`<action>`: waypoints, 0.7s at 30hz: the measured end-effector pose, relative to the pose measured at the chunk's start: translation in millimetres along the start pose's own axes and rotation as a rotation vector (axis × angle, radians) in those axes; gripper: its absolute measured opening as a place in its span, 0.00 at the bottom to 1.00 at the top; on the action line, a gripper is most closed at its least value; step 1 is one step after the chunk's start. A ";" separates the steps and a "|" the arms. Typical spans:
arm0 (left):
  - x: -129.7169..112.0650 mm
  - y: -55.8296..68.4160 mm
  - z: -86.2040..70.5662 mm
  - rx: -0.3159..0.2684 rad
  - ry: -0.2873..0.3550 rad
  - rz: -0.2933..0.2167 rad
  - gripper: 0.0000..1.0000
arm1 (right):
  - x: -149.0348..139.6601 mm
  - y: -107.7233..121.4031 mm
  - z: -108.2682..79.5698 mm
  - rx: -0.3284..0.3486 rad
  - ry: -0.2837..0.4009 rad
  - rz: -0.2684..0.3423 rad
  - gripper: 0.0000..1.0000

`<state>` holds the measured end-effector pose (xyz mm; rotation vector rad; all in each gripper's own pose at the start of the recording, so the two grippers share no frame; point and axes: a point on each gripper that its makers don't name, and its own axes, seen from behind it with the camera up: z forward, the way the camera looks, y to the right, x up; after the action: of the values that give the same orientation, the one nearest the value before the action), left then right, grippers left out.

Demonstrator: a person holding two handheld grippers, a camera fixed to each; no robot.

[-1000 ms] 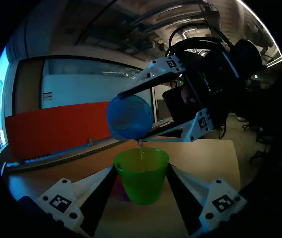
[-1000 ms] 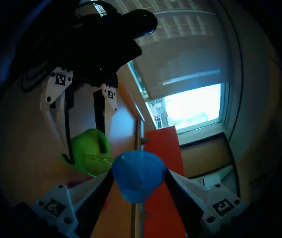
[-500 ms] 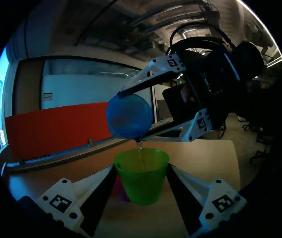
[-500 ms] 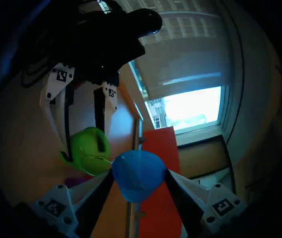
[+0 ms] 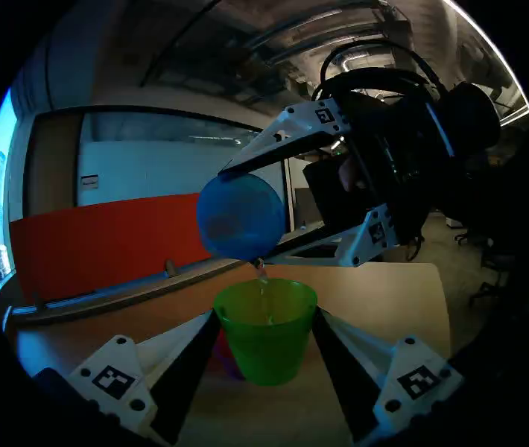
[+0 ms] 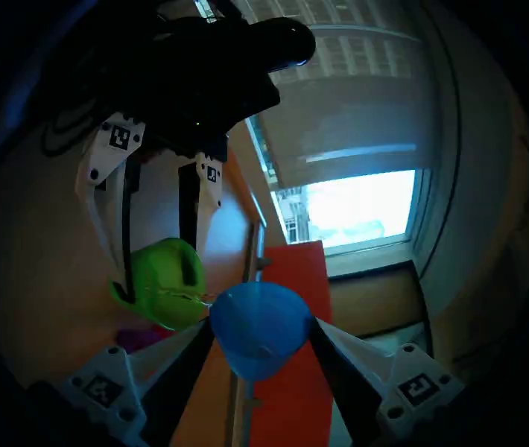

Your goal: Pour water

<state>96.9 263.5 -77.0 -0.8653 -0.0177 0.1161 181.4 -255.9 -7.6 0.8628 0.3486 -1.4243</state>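
In the left gripper view my left gripper [image 5: 266, 335] is shut on an upright green cup [image 5: 266, 331] held over the wooden table [image 5: 384, 290]. Just above it the right gripper [image 5: 249, 220] holds a blue cup [image 5: 240, 217] tipped on its side, and a thin stream of water [image 5: 262, 273] falls from its rim into the green cup. In the right gripper view my right gripper [image 6: 259, 339] is shut on the blue cup [image 6: 259, 335], with the green cup [image 6: 162, 281] to its left between the left gripper's fingers [image 6: 119, 223].
A red panel [image 5: 100, 238] and a rail run along the table's far side, with a glass wall behind. A small purple object [image 5: 223, 357] lies on the table behind the green cup. A bright window [image 6: 354, 208] lights the right gripper view.
The blue cup has tipped slightly further and shifted a little left above the green cup. Water keeps running into the green cup, which has stayed still.
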 end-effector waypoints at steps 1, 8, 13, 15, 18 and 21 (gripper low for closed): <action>-0.2 0.1 0.0 0.000 0.000 0.000 0.86 | -0.3 0.3 0.3 -0.001 -0.001 -0.004 0.93; -1.6 1.2 0.7 0.001 -0.001 0.000 0.86 | -0.3 1.5 1.3 -0.006 -0.003 -0.019 0.93; 0.6 1.0 0.7 0.000 0.001 0.000 0.86 | 0.2 2.4 1.8 -0.010 -0.005 -0.035 0.93; 1.1 0.9 0.8 0.000 0.002 0.000 0.86 | 0.5 2.4 1.7 -0.012 -0.006 -0.042 0.93; 0.9 0.9 1.0 0.001 0.002 0.000 0.86 | 0.7 2.3 1.6 -0.014 -0.007 -0.051 0.93; 0.3 1.2 0.8 0.001 0.001 0.000 0.86 | 0.7 2.1 1.7 -0.016 -0.008 -0.059 0.93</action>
<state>97.1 264.8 -77.4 -0.8642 -0.0168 0.1160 183.1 -257.8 -6.3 0.8400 0.3815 -1.4767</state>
